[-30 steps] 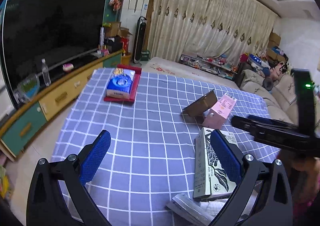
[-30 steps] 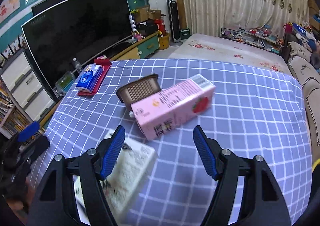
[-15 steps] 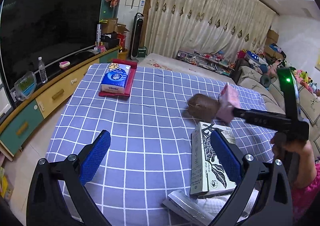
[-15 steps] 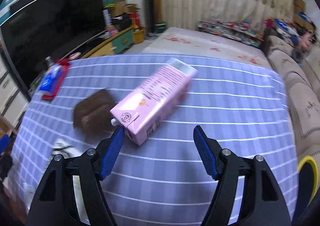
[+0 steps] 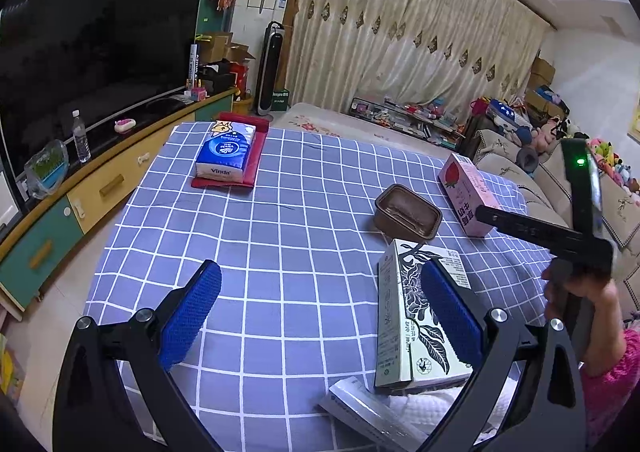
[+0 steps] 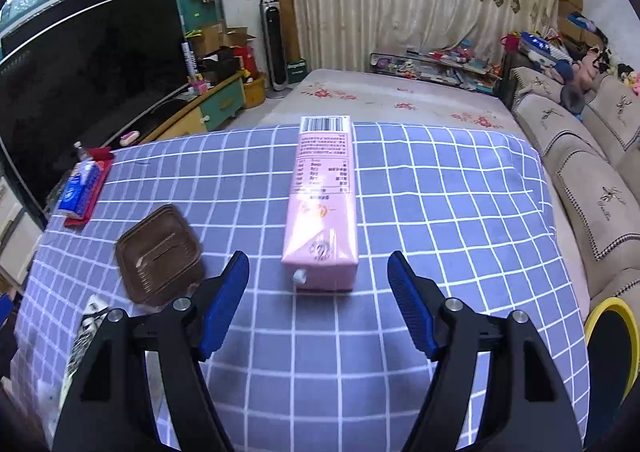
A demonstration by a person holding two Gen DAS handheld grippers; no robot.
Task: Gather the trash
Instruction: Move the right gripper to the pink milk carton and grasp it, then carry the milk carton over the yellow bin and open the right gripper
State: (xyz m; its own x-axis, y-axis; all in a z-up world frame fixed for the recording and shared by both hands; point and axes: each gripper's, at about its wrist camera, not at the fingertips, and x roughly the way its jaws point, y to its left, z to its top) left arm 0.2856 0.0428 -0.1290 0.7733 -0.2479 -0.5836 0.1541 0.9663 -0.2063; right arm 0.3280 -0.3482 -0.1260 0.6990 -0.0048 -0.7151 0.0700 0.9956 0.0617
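On the far left of the checked tabletop (image 6: 440,211) a blue tissue pack (image 5: 226,149) rests on a red mat. The left gripper (image 5: 320,312) hovers with fingers wide apart and empty, a black-and-white carton (image 5: 404,316) lying just by its right finger. Further right sits a brown tray (image 6: 158,252), then the pink milk carton (image 6: 322,207) on its side. The right gripper (image 6: 318,300) is lined up with it, fingers apart and not touching. The pickup seems about to begin: advance, straddle, squeeze. The carton's long axis runs near to far, spout end nearest the gripper, barcode end far.
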